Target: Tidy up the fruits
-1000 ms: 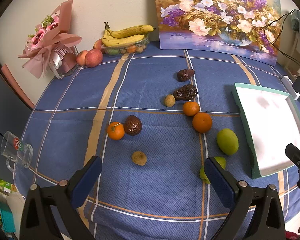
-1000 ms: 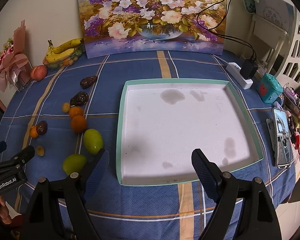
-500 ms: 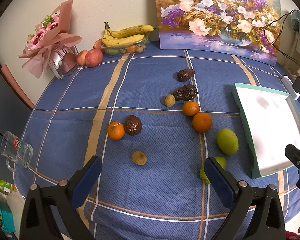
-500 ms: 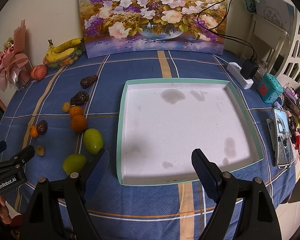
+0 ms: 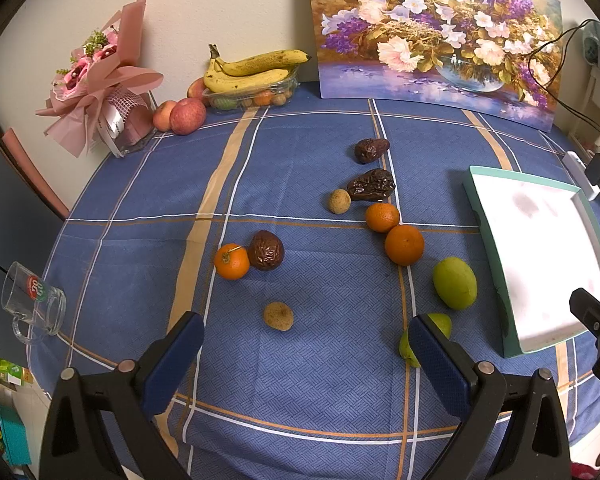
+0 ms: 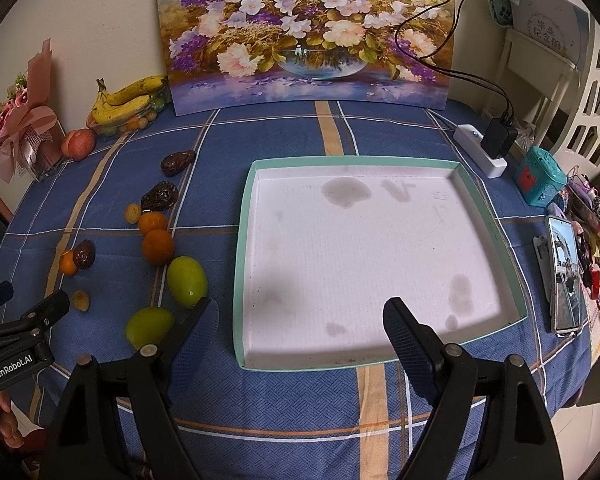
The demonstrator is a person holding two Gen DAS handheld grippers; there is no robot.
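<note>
Nearest, left hand-held gripper [image 5: 304, 344] spread wide and released, hovering above the blue plaid desk [image 5: 140, 264], nothing between its blue pads. Just beyond, a small brown longan [image 5: 278, 315] on the cloth, and a green fruit [image 5: 428, 336] partly hidden behind the right-side pad. Right hand-held gripper [image 6: 300, 328] likewise released, poised over the near edge of a white tray with a teal rim [image 6: 242, 248], stained inside and holding no fruit. Left of the tray, a second green fruit [image 6: 187, 281]. Farther out, a small orange [image 5: 231, 261] touching a wrinkled dark fruit [image 5: 265, 250]; then two oranges [image 5: 404, 245] touching each other, another longan [image 5: 338, 201] beside a dark date [image 5: 371, 185], and one more date [image 5: 371, 150] past that. At the far wall, bananas [image 5: 252, 70] on a clear container, apples [image 5: 187, 116], a pink bouquet [image 5: 100, 80] and a flower painting [image 6: 308, 36]. At the left desk edge, a glass mug [image 5: 32, 300].
</note>
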